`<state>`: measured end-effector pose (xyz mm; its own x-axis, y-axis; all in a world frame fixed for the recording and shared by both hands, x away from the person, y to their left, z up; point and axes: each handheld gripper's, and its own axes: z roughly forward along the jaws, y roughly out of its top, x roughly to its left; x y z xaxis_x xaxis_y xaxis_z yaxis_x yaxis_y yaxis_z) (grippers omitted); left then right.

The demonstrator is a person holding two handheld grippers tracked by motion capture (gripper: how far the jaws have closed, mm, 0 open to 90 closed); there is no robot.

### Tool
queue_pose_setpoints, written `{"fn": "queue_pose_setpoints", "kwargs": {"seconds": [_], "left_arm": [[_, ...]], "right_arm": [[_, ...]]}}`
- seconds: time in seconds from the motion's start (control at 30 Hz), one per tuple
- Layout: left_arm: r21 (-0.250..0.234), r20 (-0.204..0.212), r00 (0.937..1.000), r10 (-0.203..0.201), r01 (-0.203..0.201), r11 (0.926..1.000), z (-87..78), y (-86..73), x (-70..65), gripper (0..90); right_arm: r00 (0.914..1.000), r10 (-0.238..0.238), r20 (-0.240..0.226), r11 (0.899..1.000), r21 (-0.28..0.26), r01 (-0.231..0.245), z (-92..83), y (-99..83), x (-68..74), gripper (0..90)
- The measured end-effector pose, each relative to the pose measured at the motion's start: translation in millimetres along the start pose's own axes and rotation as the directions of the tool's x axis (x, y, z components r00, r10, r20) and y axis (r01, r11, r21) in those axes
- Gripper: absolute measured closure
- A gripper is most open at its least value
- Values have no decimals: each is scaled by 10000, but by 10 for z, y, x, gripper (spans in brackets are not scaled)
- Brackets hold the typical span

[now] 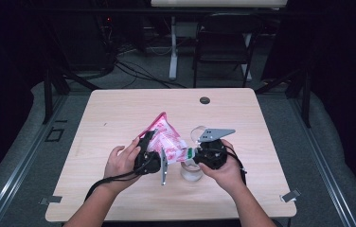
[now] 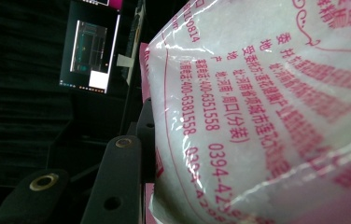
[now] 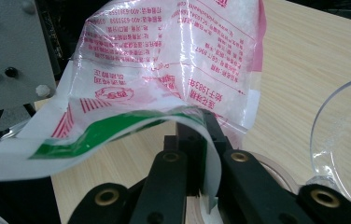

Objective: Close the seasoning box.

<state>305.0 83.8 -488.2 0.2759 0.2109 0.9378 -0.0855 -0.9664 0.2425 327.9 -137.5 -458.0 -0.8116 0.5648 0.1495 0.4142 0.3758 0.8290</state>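
Note:
A clear plastic bag [image 1: 165, 136] with pink print, filled with white grains, is held tilted above the wooden table [image 1: 114, 113]. My left gripper [image 1: 151, 147] is shut on the bag's body; in the left gripper view the bag [image 2: 257, 116] bulges against one black finger [image 2: 117, 179] and hides the other. My right gripper [image 1: 191, 153] is shut on the bag's loose, green-striped top edge [image 3: 117, 128], and its jaws [image 3: 198, 125] pinch the film. A clear glass [image 1: 191, 173] stands on the table just below the right gripper.
A second clear, rounded vessel [image 1: 197, 133] sits behind the right gripper, and its rim [image 3: 339, 126] curves at the right of the right gripper view. A dark round grommet [image 1: 205, 100] marks the table's far edge. A folding chair [image 1: 223, 42] stands beyond the table.

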Motion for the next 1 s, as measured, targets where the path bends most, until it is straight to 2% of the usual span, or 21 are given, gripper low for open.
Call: {"fn": "queue_pose_setpoints", "kwargs": {"seconds": [0.43, 0.8, 0.87, 0.9, 1.0], "left_arm": [[8, -164, 9988, 466, -466, 9989, -18, 29, 17, 648], [86, -40, 9969, 785, -784, 9969, -28, 72, 50, 649], [93, -44, 9965, 840, -839, 9964, -28, 83, 50, 650], [91, 41, 9951, 992, -993, 9950, -29, 101, 53, 651], [96, 47, 9949, 1007, -1008, 9949, -31, 110, 54, 653]], "right_arm": [[10000, 40, -9, 10000, -35, -40, -11, -1, -1, 900], [10000, 26, 38, 10000, -23, -25, -28, -4, -9, 900], [9999, -44, 133, 10000, 15, 43, -36, -2, -7, 900], [9996, -140, 225, 9999, 68, 138, -47, 2, -2, 900], [9997, -120, 228, 9999, 41, 119, -58, 0, -9, 900]]}}
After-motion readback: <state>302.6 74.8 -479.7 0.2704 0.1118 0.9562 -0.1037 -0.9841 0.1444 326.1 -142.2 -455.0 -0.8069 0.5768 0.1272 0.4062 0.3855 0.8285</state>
